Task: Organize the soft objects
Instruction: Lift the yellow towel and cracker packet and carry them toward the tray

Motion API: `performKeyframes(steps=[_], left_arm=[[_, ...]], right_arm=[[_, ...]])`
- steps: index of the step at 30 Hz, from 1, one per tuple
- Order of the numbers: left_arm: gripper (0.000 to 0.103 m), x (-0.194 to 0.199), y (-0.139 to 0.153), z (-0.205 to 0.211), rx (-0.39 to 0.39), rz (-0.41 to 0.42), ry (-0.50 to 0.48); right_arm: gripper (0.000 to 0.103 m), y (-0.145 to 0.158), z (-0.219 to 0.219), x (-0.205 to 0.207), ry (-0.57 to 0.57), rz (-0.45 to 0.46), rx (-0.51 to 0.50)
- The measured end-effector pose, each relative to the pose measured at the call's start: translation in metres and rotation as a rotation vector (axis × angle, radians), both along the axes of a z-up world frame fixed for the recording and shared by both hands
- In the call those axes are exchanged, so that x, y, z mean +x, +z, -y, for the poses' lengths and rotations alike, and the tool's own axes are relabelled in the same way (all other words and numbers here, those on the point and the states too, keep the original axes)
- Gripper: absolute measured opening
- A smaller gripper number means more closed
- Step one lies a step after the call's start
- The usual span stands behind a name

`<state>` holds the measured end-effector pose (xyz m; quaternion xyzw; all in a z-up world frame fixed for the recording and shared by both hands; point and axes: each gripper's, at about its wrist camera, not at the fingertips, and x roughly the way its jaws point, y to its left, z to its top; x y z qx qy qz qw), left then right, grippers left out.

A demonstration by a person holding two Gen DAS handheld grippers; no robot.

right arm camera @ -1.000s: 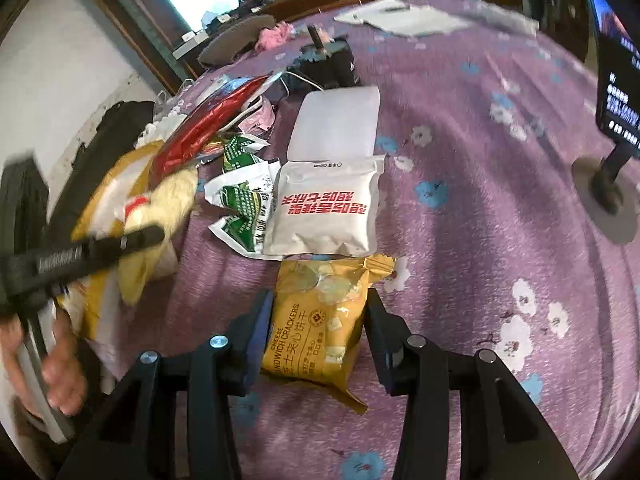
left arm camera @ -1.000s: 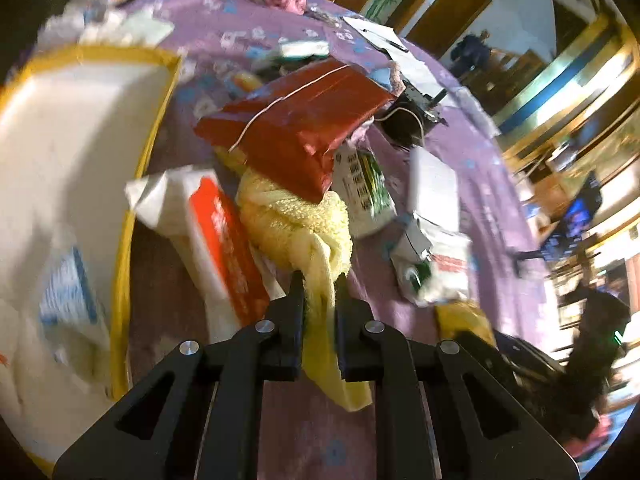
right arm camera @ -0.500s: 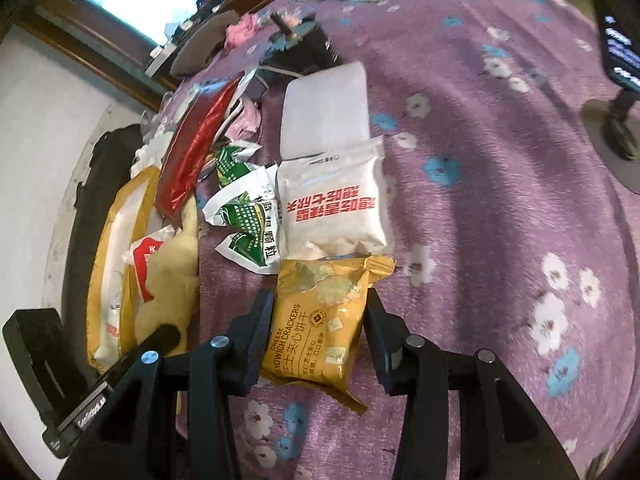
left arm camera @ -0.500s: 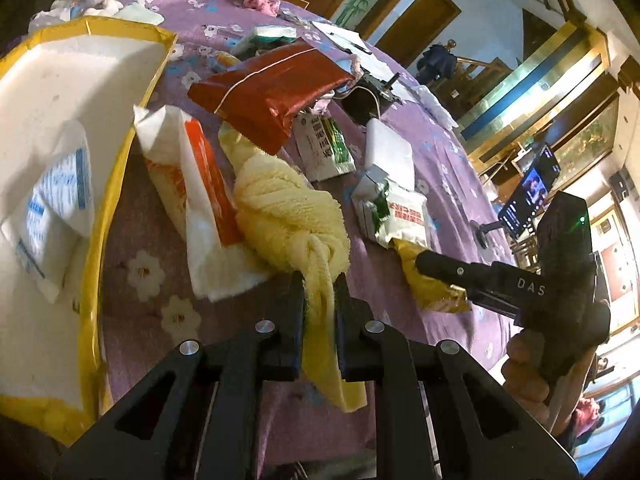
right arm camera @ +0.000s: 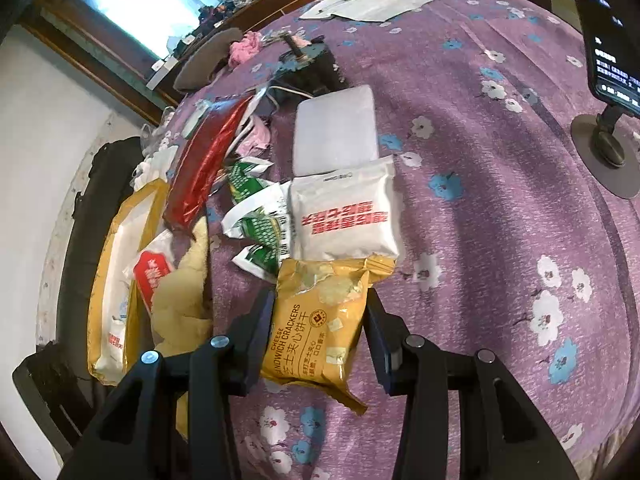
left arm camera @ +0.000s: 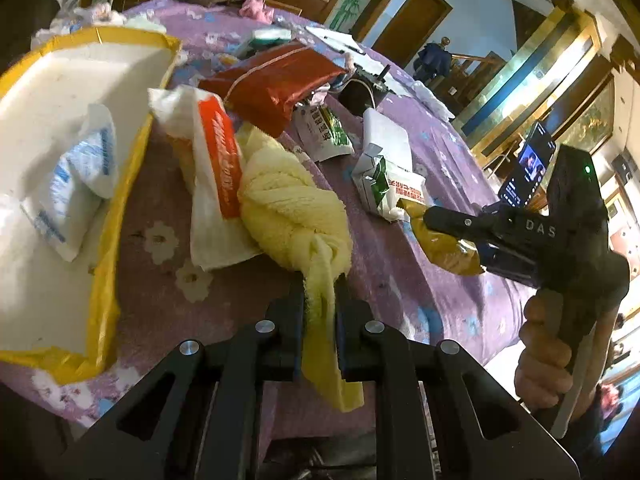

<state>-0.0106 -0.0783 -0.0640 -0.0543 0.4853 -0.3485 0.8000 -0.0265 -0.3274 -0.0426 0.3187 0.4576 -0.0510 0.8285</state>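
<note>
- Your left gripper (left arm camera: 320,312): black angular fingers, silver screws.
- Your right gripper (left arm camera: 430,216), right of frame: black, "DAS" lettering, green light, bare-skinned hand (left arm camera: 546,354).

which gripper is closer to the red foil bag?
Left. The left gripper, clamped on the yellow towel, sits just short of the red foil bag; the right gripper holds the cracker pack farther off.

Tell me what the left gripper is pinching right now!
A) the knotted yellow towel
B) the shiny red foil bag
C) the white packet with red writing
A: in the left wrist view the left gripper is shut on the tail of the knotted yellow towel.
</note>
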Motion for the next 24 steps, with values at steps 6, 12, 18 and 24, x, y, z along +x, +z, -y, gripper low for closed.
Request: performKeyframes(steps=[6,12,18,24], left_arm=[[0.012,-0.002,-0.006,0.001,0.043,0.001,-0.002],[0.012,-0.002,-0.010,0.006,0.075,0.010,-0.001],[0.013,0.003,-0.008,-0.014,-0.028,0.000,0.009],[0.043,-0.005,-0.010,-0.034,-0.053,0.002,-0.033]], right_arm=[[0.044,0.001,-0.003,0.000,-0.009,-0.005,-0.009],[0.044,0.008,-0.003,0.002,-0.017,0.011,-0.024],[0.044,0.018,-0.017,-0.003,0.028,0.076,-0.081],[0.044,0.020,-0.016,-0.006,0.050,0.152,-0.148]])
